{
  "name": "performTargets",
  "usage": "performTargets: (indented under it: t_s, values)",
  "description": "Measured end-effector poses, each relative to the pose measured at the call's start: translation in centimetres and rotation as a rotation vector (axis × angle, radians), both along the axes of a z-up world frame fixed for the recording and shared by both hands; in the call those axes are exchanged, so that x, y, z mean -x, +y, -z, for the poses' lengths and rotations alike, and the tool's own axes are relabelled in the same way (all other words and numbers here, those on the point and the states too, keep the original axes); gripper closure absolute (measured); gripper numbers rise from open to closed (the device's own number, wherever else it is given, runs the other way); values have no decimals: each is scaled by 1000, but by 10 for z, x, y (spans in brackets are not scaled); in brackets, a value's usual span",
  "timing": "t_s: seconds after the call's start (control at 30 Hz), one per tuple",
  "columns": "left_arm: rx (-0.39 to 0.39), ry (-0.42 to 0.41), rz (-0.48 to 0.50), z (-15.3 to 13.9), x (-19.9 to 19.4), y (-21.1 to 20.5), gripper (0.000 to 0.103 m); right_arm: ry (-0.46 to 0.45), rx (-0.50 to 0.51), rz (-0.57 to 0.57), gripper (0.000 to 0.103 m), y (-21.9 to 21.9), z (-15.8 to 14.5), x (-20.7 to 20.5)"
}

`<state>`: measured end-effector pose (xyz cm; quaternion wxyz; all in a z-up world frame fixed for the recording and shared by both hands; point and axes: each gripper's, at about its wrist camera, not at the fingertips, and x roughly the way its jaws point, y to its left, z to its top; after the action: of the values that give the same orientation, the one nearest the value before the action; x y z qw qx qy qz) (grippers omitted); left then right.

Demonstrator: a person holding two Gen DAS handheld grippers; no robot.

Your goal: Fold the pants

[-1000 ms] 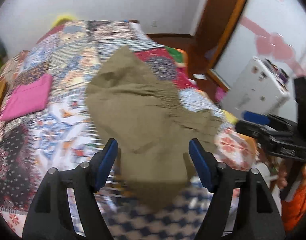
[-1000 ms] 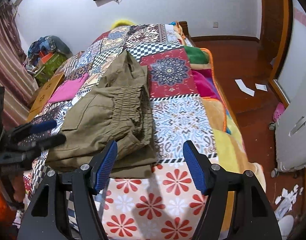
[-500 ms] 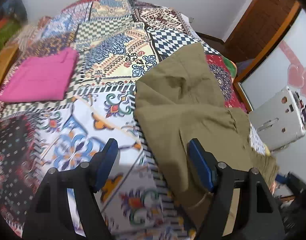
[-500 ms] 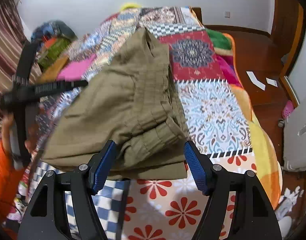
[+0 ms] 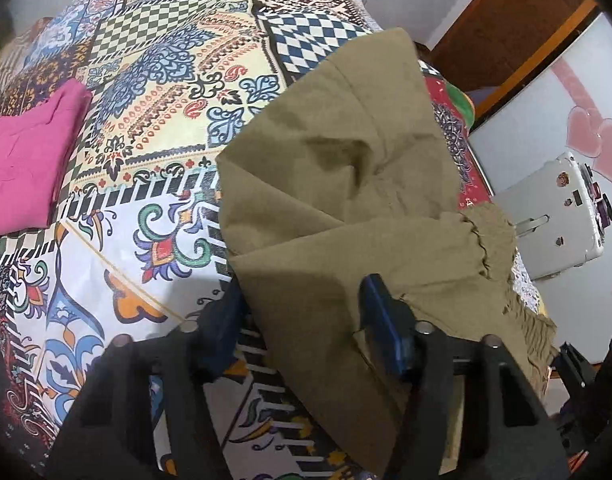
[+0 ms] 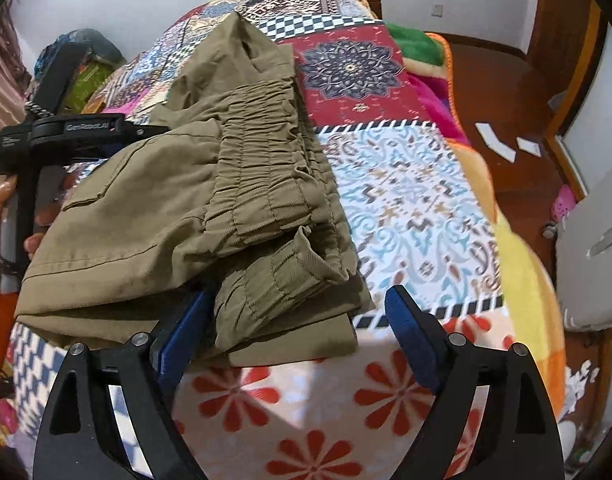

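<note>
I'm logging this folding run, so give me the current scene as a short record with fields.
garment: olive pants, folded in layers, elastic waistband on top
surface: patchwork quilt on a bed
left gripper: open, straddling the pants' edge
right gripper: open, at the waistband corner
other item: folded pink cloth, apart from the pants
</note>
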<state>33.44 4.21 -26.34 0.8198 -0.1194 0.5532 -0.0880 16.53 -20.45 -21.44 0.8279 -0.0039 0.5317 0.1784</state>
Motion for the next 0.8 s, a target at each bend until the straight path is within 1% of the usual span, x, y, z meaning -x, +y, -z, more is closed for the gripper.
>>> performTargets:
  t_s: [0.03,0.07,0.13,0.2,0.33,0.43,0.53,0.6,0.67,0.73,0.8]
  values:
    - [0,-6,3,0,1,0,55,-4,7,1,18,-1,1,-2]
    - [-1,-14,4,-1,3,0,56,-5,13,2,18,-3,2,-4]
    - [-34,-28,1,-1,10,1,63,-9,22,3,18,-5,3,-9]
    - [-57,-40,-10,-1,19,4,67,-18,40,-2,18,-5,4,-14]
    - [-47,-45,-64,-3,35,17,75,-45,91,-22,18,2,7,-29]
    - [-57,-53,-96,-6,47,28,81,-72,133,-47,18,11,5,-38]
    - [-57,-60,-135,-9,67,40,84,-76,145,-65,18,19,6,-48]
    - [-48,-61,-155,-11,75,47,86,-64,131,-65,23,21,4,-56]
    - [-41,-68,-170,-14,86,50,88,-58,114,-57,25,20,-2,-58]
    - [-46,-76,-184,-19,98,53,89,-73,103,-48,25,18,-12,-54]
    - [-57,-82,-193,-22,107,53,90,-107,117,-46,25,17,-24,-48]
